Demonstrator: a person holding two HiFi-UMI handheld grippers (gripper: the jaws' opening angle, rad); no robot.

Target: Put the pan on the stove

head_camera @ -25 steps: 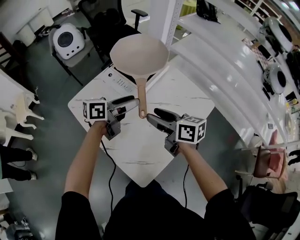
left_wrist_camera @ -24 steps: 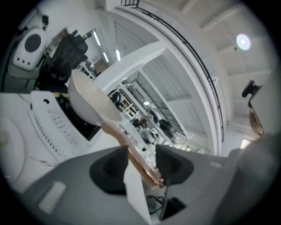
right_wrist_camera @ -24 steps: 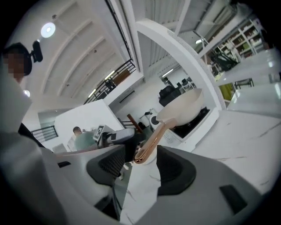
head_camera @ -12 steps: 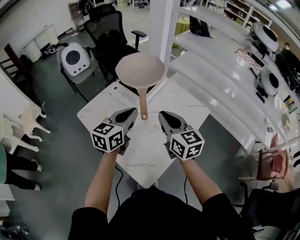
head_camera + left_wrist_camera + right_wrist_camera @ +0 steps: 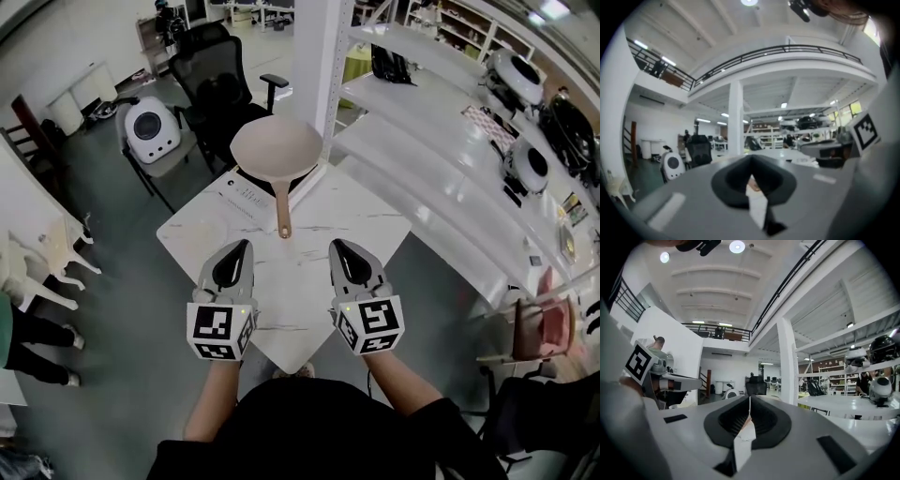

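A beige pan sits on the black stove at the far corner of the white marble table. Its long handle points toward me. My left gripper hovers over the table's near part, left of the handle's end and apart from it, shut on nothing. My right gripper hovers level with it on the right, its jaws closing the last bit with nothing between them. In both gripper views the jaws meet in a thin line and look out into the hall, left gripper, right gripper.
White shelving runs along the table's right side, with a white pillar behind the pan. A black office chair and a white round appliance stand at the back left. A pink chair is at the right.
Both grippers have drawn back from the pan's handle toward me and gone from open to shut. The pan has stayed on the stove.
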